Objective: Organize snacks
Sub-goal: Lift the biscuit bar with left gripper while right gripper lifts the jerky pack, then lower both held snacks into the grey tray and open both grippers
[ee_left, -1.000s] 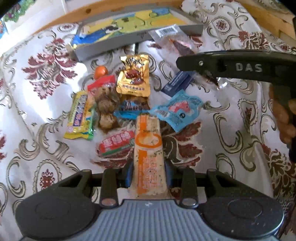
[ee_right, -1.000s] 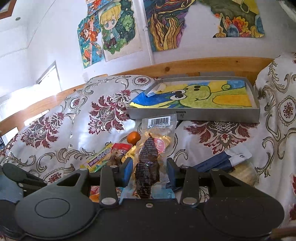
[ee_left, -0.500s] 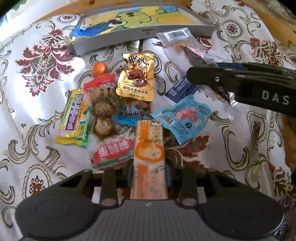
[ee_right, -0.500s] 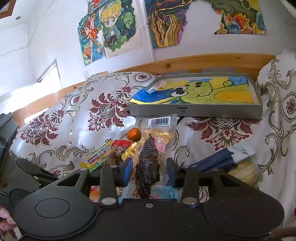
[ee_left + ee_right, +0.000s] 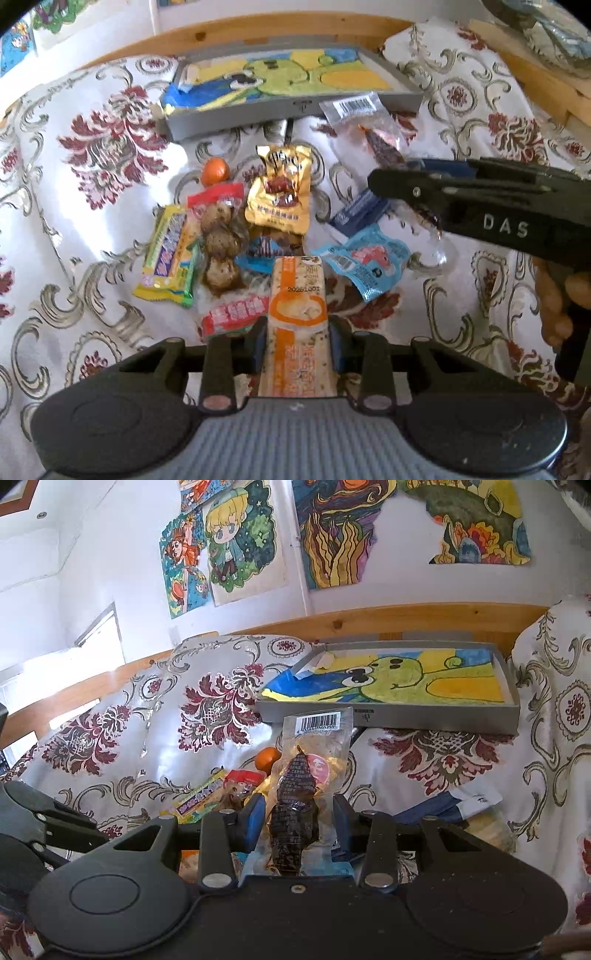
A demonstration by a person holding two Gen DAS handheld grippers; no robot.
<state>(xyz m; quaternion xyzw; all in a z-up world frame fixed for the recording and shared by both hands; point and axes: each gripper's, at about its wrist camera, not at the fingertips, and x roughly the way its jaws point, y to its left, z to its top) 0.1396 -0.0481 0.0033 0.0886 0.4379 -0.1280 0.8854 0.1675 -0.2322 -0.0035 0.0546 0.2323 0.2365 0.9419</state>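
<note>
The left gripper (image 5: 297, 341) is pinching an orange-and-white snack packet (image 5: 297, 325), lifted above the pile of snacks (image 5: 236, 236) lying on the floral cloth (image 5: 92, 155). At about two o'clock from it, the right gripper (image 5: 298, 821) is clamping a clear pouch with a dark strip (image 5: 295, 805), its barcode end pointing towards the grey tray (image 5: 388, 716) at twelve o'clock
</note>
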